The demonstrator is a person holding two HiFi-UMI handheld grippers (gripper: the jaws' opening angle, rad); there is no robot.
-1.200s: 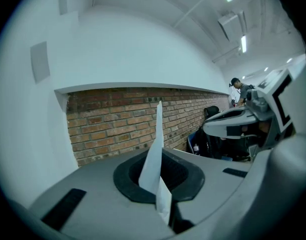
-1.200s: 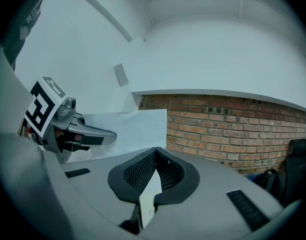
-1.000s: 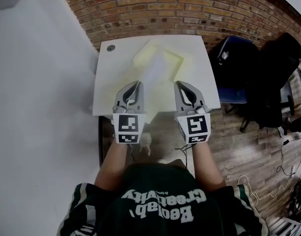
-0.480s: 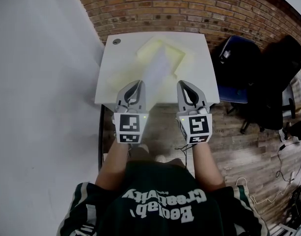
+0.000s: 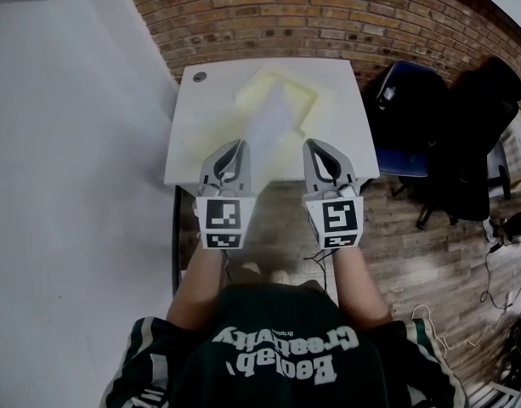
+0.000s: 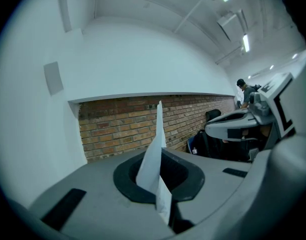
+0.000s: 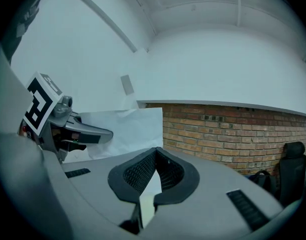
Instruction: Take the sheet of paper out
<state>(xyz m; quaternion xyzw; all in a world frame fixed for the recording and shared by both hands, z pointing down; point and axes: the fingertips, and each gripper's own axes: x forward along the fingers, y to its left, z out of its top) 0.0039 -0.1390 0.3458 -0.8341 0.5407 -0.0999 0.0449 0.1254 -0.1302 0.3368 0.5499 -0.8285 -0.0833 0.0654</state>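
Observation:
A pale yellow folder (image 5: pixel 258 86) lies on the white table (image 5: pixel 349 126). A white sheet of paper (image 5: pixel 270 117) slants out of it toward my left gripper (image 5: pixel 235 146), which is shut on the sheet's near end. In the left gripper view the sheet (image 6: pixel 153 159) stands edge-on between the pads of the left gripper (image 6: pixel 161 184). My right gripper (image 5: pixel 316 145) hovers beside it over the table's near right part. In the right gripper view a thin pale yellowish edge is pinched in the right gripper (image 7: pixel 152 186), apparently the folder's. That view also shows the sheet (image 7: pixel 130 129) and the left gripper (image 7: pixel 88 133).
A brick wall (image 5: pixel 311 15) runs behind the table. A blue chair (image 5: pixel 409 113) and a black chair (image 5: pixel 472 143) stand to the right on the wooden floor, with cables (image 5: pixel 498 279) beyond. A round cable hole (image 5: pixel 199 76) sits at the table's far left corner.
Both grippers have drawn back toward the table's near edge. The sheet has come along with the left gripper and lies further out of the folder.

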